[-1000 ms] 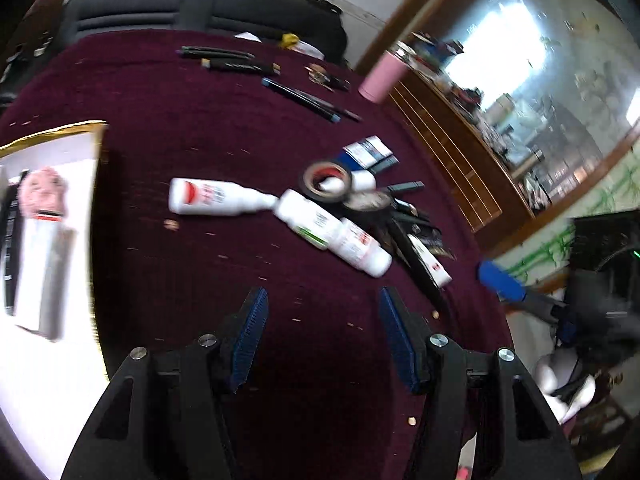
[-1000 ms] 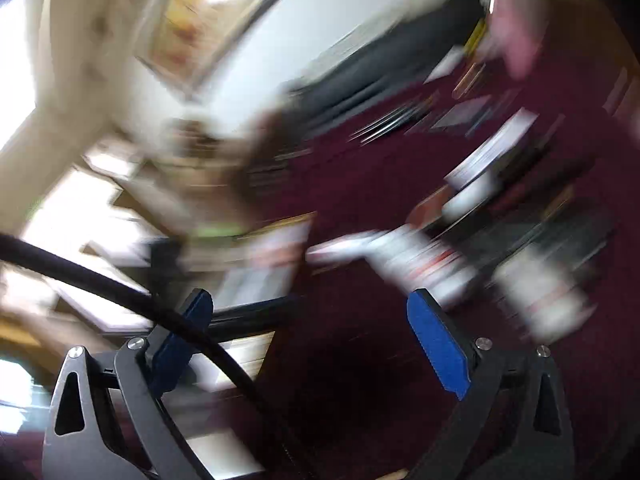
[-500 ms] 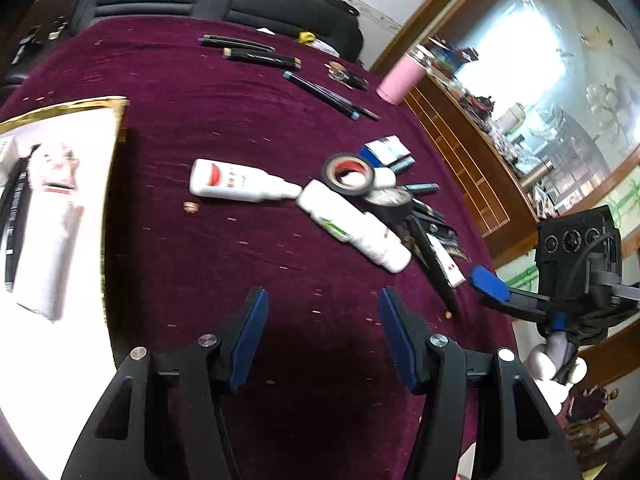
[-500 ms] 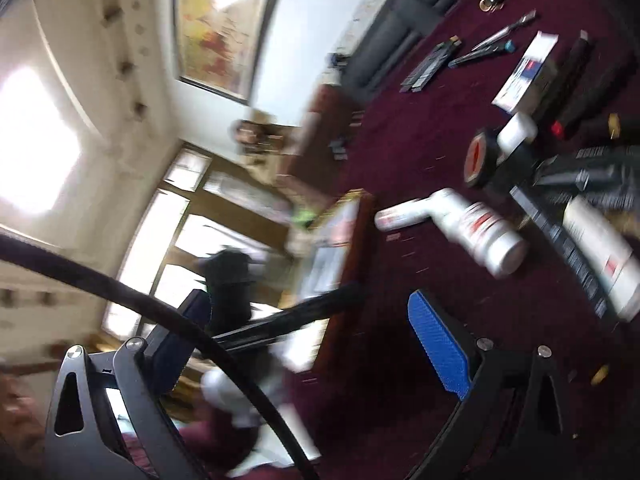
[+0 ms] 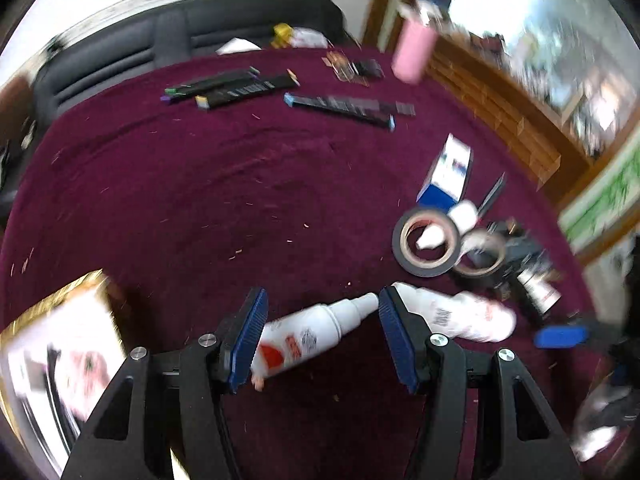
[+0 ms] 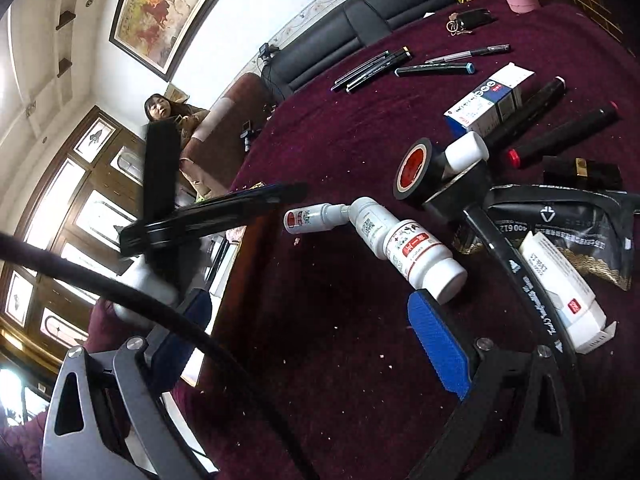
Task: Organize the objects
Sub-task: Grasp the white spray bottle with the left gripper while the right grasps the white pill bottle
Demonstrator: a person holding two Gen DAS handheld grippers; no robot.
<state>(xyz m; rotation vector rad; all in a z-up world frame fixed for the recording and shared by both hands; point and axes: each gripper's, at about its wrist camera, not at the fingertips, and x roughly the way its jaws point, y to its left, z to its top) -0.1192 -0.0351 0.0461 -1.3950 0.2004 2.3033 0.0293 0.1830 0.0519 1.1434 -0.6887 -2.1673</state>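
Desk: the maroon-clothed desk is carrying everything; over the last second the left view has been sliding across it, so the clutter that was lying well ahead of the jaws is now sitting right at them.

Tray: the gold-rimmed white tray, blurred, is lying just outside the left jaw, already holding a few items; I judge it to be the sorting place.

Left gripper: it has been travelling toward the pile and tipping downward; its jaws are standing about half open, unchanged in width, gripping nothing.

Right gripper: it is hanging at the near edge of the desk, jaws spread wide and empty; its view, smeared a second ago, is now sharp, so it seems to be settling.

Spray bottle: the white bottle with the red label is now lying slantwise between the left jaws, nozzle toward the right pad, base by the left pad; the pads are not pressing on it yet.

Pill bottle: the larger white bottle is lying just outside the right jaw, its neck close to the spray bottle's nozzle.

Tape roll: the black roll is sitting ahead and right of the left jaws, well apart from them.

Meaning for the task: the approach looks nearly finished; closing on the spray bottle appears to be the step in hand, and the slanted lie may call for a slight wrist turn first.
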